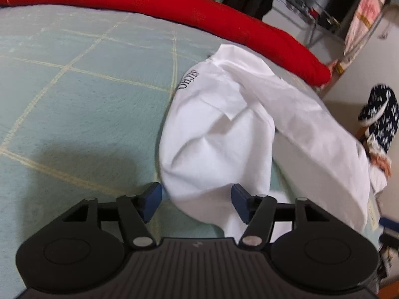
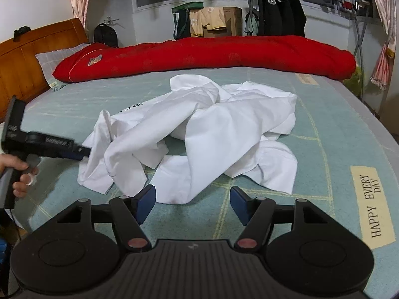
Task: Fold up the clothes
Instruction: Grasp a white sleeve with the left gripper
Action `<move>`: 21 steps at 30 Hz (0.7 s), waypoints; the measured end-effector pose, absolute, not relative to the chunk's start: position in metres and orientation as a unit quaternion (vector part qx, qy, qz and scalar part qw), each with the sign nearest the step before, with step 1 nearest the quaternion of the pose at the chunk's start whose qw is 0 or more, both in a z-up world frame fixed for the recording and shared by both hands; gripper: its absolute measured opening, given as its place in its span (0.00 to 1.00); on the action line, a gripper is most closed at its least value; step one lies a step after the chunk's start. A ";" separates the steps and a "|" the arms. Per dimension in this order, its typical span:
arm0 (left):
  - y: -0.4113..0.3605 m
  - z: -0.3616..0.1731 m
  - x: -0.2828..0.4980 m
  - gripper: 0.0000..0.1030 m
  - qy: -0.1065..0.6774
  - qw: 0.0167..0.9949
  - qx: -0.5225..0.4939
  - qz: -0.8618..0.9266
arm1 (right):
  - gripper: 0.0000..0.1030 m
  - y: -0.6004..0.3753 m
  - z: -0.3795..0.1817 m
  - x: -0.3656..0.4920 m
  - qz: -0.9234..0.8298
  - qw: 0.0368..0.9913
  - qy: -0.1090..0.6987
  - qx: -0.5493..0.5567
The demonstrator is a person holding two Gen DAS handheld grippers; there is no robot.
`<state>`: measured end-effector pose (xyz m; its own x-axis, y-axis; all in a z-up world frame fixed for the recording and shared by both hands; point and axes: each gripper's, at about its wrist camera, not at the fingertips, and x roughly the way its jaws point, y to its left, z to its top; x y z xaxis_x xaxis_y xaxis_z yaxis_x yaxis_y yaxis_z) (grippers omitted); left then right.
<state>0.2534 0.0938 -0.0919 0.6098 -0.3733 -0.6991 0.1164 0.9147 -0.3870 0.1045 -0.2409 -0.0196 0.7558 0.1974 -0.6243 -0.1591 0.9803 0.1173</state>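
Note:
A crumpled white garment point(image 2: 212, 129) with dark lettering lies in the middle of the pale green bed sheet point(image 2: 336, 129). My right gripper point(image 2: 193, 200) is open just in front of the garment's near hem, with only sheet between its blue pads. In the left wrist view the garment point(image 1: 224, 129) bulges up between the fingers of my left gripper point(image 1: 197, 199). That gripper is open around a fold, its pads beside the cloth. From the right wrist view, the left gripper point(image 2: 47, 147) reaches into the garment's left edge, held by a hand point(image 2: 15, 172), and its fingertips are hidden by cloth.
A rolled red quilt point(image 2: 212, 54) runs along the far side of the bed. A wooden headboard point(image 2: 22, 57) and a pillow point(image 2: 49, 62) sit at the left. Behind stands a rack of dark jackets point(image 2: 281, 17). A dark patterned slipper point(image 1: 381, 114) lies beyond the bed edge.

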 end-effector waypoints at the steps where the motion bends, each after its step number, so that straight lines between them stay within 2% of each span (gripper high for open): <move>1: 0.091 -0.092 0.253 0.59 0.418 0.885 -0.152 -0.138 | 0.69 -0.240 -0.020 0.105 0.097 0.936 0.336 0.029; 10: 0.088 -0.099 0.201 0.57 0.389 0.885 -0.199 -0.160 | 0.70 -0.234 -0.025 0.103 0.107 0.934 0.340 0.023; 12: 0.084 -0.100 0.203 0.51 0.387 0.888 -0.192 -0.156 | 0.70 -0.233 -0.027 0.105 0.110 0.933 0.342 0.025; 15: 0.084 -0.104 0.214 0.33 0.386 0.888 -0.203 -0.146 | 0.70 -0.231 -0.027 0.105 0.114 0.932 0.342 0.029; 17: 0.085 -0.105 0.216 0.11 0.389 0.885 -0.211 -0.145 | 0.70 -0.230 -0.026 0.102 0.117 0.933 0.338 0.028; 21: 0.088 -0.100 0.210 0.02 0.390 0.886 -0.200 -0.151 | 0.70 -0.234 -0.023 0.100 0.110 0.936 0.334 0.021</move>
<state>0.2103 0.0876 -0.0995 0.6495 -0.4241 -0.6310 0.1120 0.8743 -0.4724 0.0998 -0.2338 -0.0229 0.7528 0.2195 -0.6206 -0.1913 0.9750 0.1128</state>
